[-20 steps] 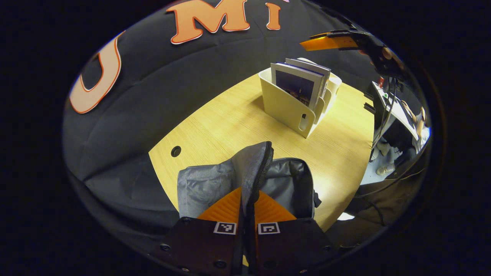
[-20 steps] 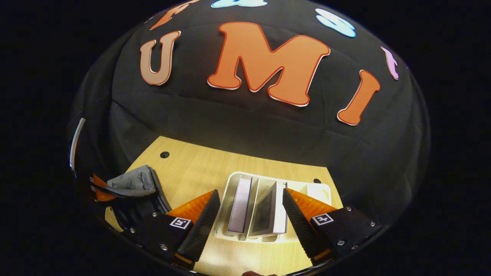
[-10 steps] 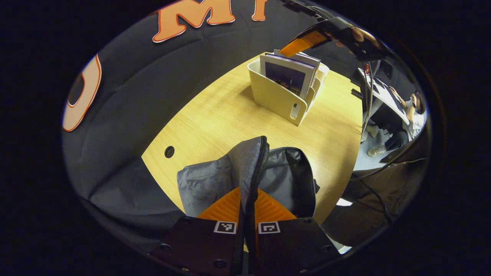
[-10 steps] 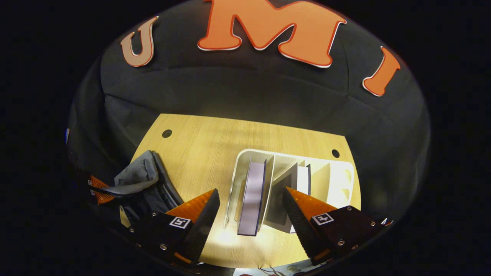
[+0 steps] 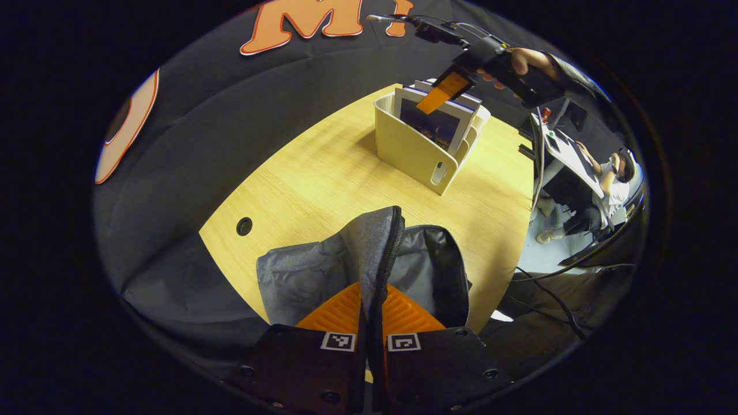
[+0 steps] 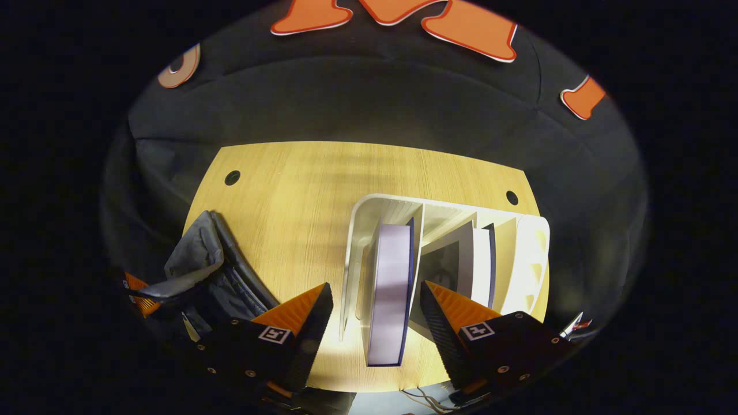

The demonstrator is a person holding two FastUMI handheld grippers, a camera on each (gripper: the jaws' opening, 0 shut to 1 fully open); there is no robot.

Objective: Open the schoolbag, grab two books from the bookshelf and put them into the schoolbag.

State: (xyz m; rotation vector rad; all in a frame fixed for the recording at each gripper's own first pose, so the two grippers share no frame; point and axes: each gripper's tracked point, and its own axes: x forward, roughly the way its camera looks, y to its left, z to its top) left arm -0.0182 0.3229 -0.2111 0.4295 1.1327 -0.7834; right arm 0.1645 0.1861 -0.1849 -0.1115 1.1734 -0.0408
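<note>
Cream plastic bookshelf (image 6: 533,248) with curved dividers sits on the woodgrain tabletop (image 6: 300,190), holding thin glossy books (image 6: 391,288). The right gripper (image 6: 375,311) hangs tilted down over it, fingers spread either side of the nearest book. Well off from the bookshelf, the left gripper (image 5: 372,305) is pinching the soft grey fabric schoolbag (image 5: 323,271) flap by its zipper edge, bag gaping.

**Colours on the desk**

The schoolbag (image 5: 323,271) is heathered grey outside, with a smoother, paler grey lining (image 5: 426,271) and a black zip. The table (image 5: 323,178) is pale yellow wood grain with dark round holes. At the far side, the bookshelf (image 5: 412,153) is cream. Its books (image 6: 391,288) have lavender-white page edges, dark blue covers and a dark photo front.
</note>
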